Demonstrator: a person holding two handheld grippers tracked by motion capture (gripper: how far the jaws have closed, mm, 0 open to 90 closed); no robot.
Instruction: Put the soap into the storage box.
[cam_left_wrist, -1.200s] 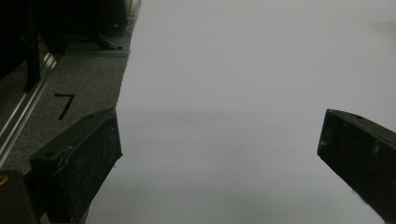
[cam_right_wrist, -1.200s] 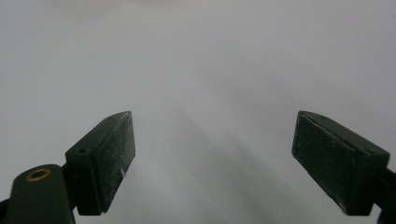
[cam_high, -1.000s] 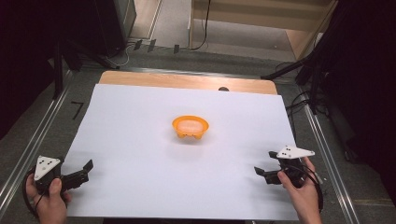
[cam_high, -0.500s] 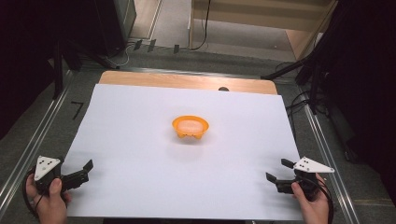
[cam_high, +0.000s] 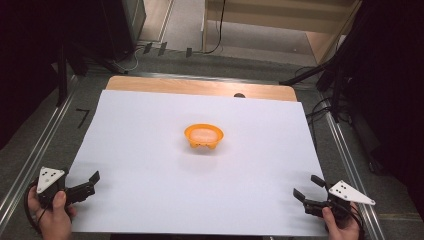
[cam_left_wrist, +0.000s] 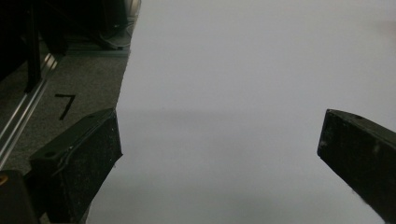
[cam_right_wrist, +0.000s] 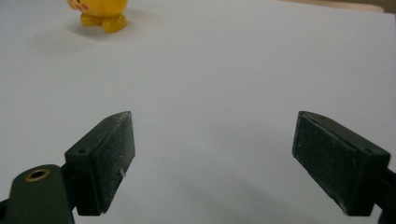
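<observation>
A small orange bowl (cam_high: 203, 136) on short feet stands in the middle of the white sheet (cam_high: 150, 130). In the right gripper view the bowl (cam_right_wrist: 100, 14) sits at the top left, far ahead of the jaws. My left gripper (cam_high: 93, 183) rests at the sheet's near left corner, held by a hand. Its jaws (cam_left_wrist: 219, 154) stand wide apart over the bare sheet, with nothing between them. At the near right corner, my right gripper (cam_high: 305, 186) is open too. Its jaws (cam_right_wrist: 212, 154) frame bare white sheet.
A wooden table edge (cam_high: 200, 86) shows behind the sheet, with a small dark spot (cam_high: 239, 95) on it. Metal rails (cam_high: 345, 150) run along both sides. A black mark (cam_left_wrist: 65, 105) lies on the grey surface at the left. Cables (cam_high: 320, 110) lie at the right.
My right gripper has drawn back toward the person and to the right, down to the sheet's near right corner. The left gripper and the bowl have stayed put.
</observation>
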